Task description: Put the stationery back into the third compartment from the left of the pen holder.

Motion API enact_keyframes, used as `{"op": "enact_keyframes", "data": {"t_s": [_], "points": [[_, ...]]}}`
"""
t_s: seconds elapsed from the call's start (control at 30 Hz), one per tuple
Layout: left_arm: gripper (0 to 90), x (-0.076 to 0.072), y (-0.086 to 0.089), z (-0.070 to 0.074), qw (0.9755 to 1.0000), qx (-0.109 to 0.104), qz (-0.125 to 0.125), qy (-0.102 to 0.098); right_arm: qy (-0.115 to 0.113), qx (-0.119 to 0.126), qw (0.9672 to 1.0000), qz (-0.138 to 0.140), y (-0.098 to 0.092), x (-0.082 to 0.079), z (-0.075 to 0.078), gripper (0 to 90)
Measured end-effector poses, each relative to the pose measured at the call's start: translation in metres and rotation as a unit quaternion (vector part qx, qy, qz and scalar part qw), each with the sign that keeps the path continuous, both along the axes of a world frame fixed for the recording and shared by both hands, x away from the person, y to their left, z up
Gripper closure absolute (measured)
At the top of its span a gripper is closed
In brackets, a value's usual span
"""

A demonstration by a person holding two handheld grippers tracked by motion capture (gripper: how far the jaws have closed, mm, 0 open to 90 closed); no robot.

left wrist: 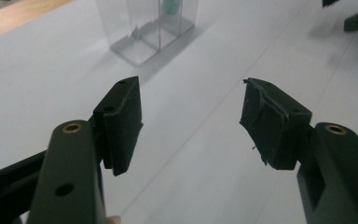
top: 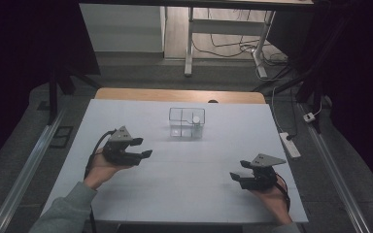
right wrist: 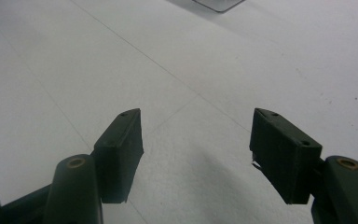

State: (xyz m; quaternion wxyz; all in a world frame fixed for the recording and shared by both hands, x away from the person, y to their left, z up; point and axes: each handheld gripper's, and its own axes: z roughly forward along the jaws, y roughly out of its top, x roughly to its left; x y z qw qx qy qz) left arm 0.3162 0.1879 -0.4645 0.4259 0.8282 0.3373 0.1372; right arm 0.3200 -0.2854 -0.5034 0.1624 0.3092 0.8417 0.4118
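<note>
While both grippers stand with jaws well apart and nothing between the pads, the work in hand looks like a reach toward the clear box (top: pixel 187 123), which sits at about twelve o'clock on the white table (top: pixel 126 194), well beyond both hands. One of its compartments, on the right side as the high view shows it, holds a small upright bottle (top: pixel 195 120) with a pale cap; in the left gripper view the cap looks greenish through the clear wall

The left gripper (top: pixel 141 148) sits at about nine o'clock from the table's middle, aimed roughly at two o'clock toward the box, and it is the nearer of the two. The right gripper (top: pixel 236 171) rests at about four o'clock, near the front edge, with bare table ahead of its jaws

To do the reach well, I would judge that the left gripper should come in from above the box, not from the side, since the thin clear walls would slide or tip at a sideways nudge. Line the jaws up across the bottle's cap before lowering. Whether the jaws clear the divider I cannot tell, so go down slowly and close only once the pads flank the bottle
</note>
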Motion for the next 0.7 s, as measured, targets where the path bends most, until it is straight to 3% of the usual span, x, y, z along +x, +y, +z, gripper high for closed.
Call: {"op": "enact_keyframes", "data": {"t_s": [0.1,0.3,0.7], "points": [[37.4,-0.012,0.010,-0.006,1.0000,-0.006,0.005,0.004,0.000,-0.002,1.0000,0.001,0.000,0.000,0.000,33.0],[37.1,-0.029,0.023,-0.022,0.9997,0.006,0.020,0.012,-0.004,0.000,1.0000,0.002,0.000,-0.001,0.001,32.7],[35.4,-0.030,0.035,-0.030,0.9990,-0.002,0.037,0.025,-0.007,0.003,1.0000,0.002,-0.002,-0.002,0.002,32.5]]}}
